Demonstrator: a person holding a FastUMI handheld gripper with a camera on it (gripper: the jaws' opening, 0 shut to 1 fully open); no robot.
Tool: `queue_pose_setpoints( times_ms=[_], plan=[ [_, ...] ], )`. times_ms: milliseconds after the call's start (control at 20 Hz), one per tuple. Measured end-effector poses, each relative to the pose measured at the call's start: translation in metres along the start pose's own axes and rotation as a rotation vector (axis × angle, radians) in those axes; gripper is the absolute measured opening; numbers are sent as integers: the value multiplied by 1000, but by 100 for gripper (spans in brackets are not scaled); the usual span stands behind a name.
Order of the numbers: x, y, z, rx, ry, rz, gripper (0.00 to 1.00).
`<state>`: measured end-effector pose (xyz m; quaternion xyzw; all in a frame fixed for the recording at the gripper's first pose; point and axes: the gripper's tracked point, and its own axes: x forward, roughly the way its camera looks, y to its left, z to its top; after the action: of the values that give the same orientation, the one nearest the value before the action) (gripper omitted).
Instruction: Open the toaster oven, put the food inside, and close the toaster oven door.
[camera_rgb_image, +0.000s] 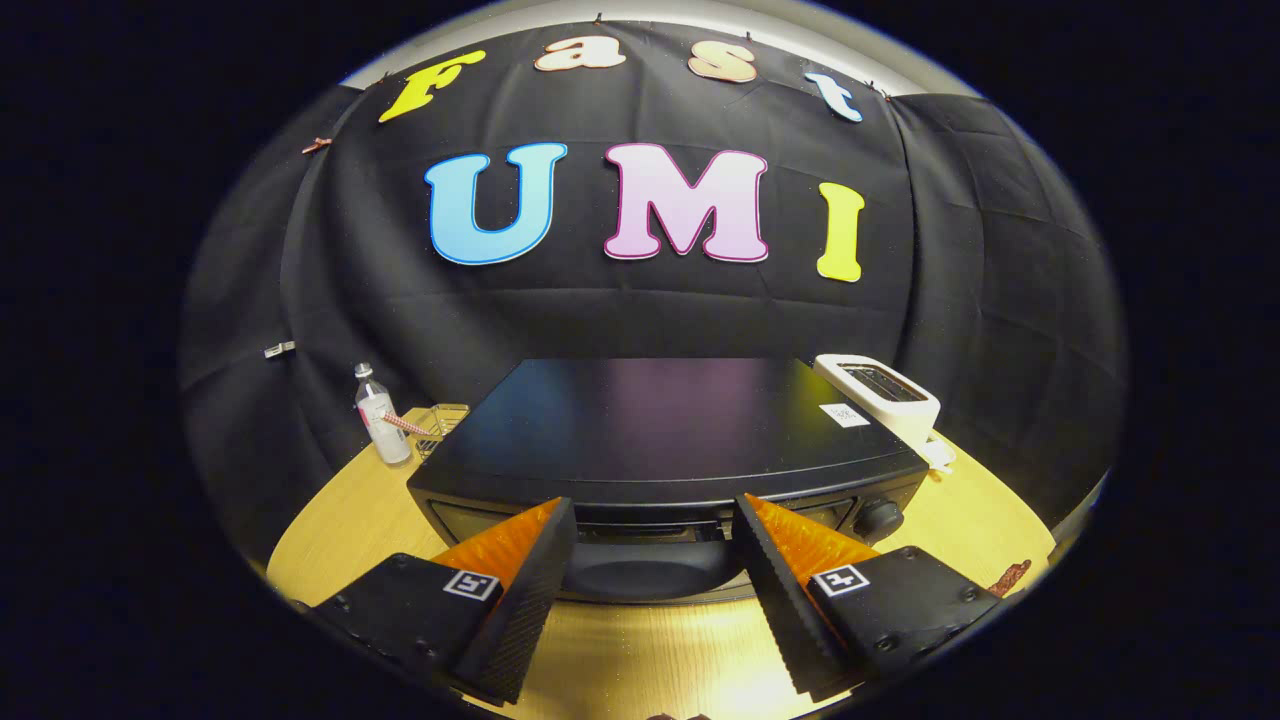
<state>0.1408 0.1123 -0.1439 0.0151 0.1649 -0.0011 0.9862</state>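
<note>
Clearly the gripper (650, 590) is spread wide, holding nothing, just near of the toaster oven (660, 440) on the table (340, 520). Its door handle (648, 568) lies between the fingers (rigid, probably slick); I'd pinch it mid-bar, as the hinged door likely pulls stiffly.

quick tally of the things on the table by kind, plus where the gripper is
toaster oven: 1
white toaster: 1
bottle: 1
clear container: 1
food piece: 1
total: 5
hand-held gripper: 1, fingers open, spread either side of the oven's door handle, not pressing it
</note>
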Motion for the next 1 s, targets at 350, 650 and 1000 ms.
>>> queue_pose_setpoints(
  times_ms=[350,650,1000],
  plan=[
    [-28,-3,-18,12,17,25,97],
    [-53,-4,-44,21,60,71,97],
    [-81,-4,-93,-25,134,89,97]
  ],
)
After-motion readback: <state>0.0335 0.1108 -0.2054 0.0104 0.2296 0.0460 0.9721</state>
